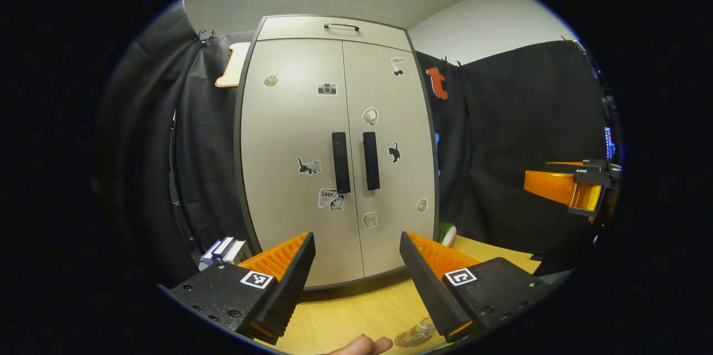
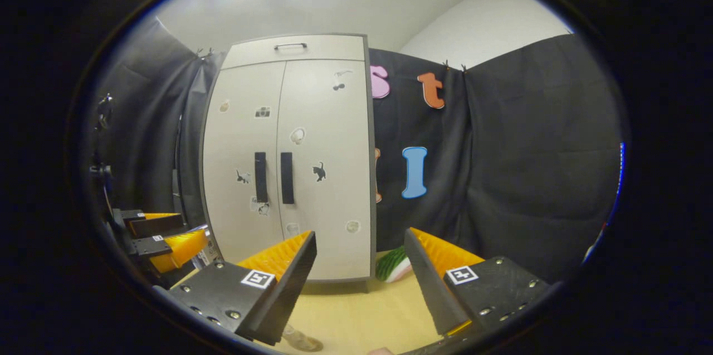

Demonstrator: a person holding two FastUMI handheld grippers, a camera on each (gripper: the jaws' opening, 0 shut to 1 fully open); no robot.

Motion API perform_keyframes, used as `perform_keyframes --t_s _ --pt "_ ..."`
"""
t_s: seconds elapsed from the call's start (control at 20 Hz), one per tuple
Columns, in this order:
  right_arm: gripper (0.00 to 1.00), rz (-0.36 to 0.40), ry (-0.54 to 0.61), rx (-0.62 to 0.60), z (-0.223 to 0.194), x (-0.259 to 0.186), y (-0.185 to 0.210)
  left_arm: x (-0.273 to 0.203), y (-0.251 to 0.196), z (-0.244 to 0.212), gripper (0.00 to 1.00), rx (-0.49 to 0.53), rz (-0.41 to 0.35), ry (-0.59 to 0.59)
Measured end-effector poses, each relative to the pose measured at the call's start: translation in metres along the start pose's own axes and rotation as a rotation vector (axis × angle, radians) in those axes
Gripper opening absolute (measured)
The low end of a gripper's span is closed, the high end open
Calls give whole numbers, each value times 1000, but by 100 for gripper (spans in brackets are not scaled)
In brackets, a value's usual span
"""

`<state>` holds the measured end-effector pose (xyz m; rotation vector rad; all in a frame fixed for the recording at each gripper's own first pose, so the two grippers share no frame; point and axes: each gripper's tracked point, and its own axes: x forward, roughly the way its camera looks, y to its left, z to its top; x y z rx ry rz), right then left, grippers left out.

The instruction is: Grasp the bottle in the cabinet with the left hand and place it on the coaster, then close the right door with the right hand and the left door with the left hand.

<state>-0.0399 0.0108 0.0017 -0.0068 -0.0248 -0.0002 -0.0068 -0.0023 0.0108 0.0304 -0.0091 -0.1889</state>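
The pale cabinet (image 1: 334, 137) stands on the wooden table, with both doors closed and two dark handles (image 1: 356, 161) side by side at the middle. My left gripper (image 1: 356, 238) is open in front of it, nothing between its fingers. Low in the left gripper view, a clear bottle (image 1: 419, 332) stands on a round coaster (image 1: 402, 340), partly hidden by my finger. The right gripper (image 1: 574, 188) hovers off to the right. In the right gripper view the cabinet (image 2: 287, 160) is farther off and my right gripper (image 2: 359, 239) is open and empty; the left gripper (image 2: 161, 238) is at the left.
Small books (image 1: 225, 249) stand left of the cabinet. A green and white object (image 2: 392, 266) lies on the table (image 2: 362, 310) by the cabinet's right corner. A fingertip (image 1: 356, 346) pokes in at the table's near edge. Black cloth walls surround the booth.
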Motion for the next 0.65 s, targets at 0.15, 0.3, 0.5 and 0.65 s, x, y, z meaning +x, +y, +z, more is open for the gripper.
perform_keyframes --t_s 0.15,0.3,0.5,0.65 --pt "96 -3 3 -3 -3 4 2 -1 -1 -4 96 -10 -7 6" --pt "96 -5 3 -14 -4 6 3 2 -1 -7 96 -8 -10 13" --pt "96 -16 6 -18 -5 8 3 5 0 -10 96 -28 -10 18" --pt "96 -37 6 -16 -4 9 2 7 6 -8 96 -20 5 12"
